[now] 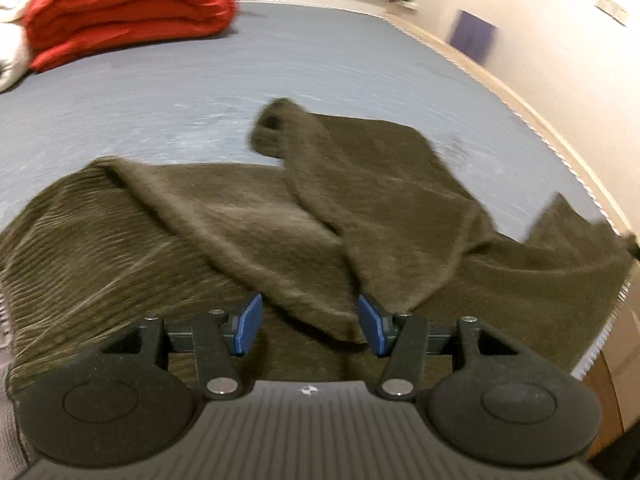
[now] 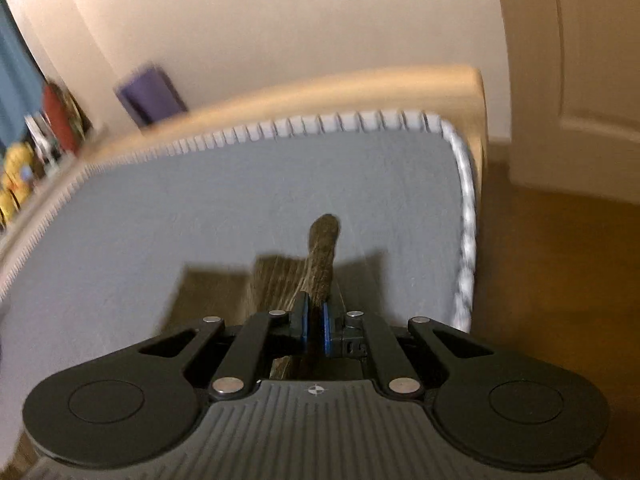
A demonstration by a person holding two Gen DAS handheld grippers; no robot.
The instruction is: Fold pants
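1. Lying rumpled across the near part of the bed (image 1: 168, 92), the olive-brown corduroy pants (image 1: 224, 232) are spread from the left edge of the left wrist view almost to the bed's right edge, with one leg thrown back over the rest toward the middle of the mattress.
2. Wide bare grey sheet is seen beyond the pants, up to a folded red blanket (image 1: 124, 12) at the far left corner; pale bedding is glimpsed beside it.
3. The mattress edge is marked by white piping (image 2: 466, 216), and in the right wrist view a rounded corner is shown with wooden floor (image 2: 560, 280) beyond it to the right.
4. The left hand-held gripper (image 1: 310, 324) is held above the pants with its blue pads apart; cloth is seen below the gap, and the pads are not pressed on it.
5. The right hand-held gripper (image 2: 315, 328) is clamped on a bunched end of the pants, which stands up past the pads as a narrow tongue over the grey sheet.
6. No containers are made out.
7. A cream wall (image 2: 280, 20), a purple panel (image 2: 150, 94) on it, a pale door (image 2: 580, 60) and a blurred ledge of coloured objects are seen around the bed.
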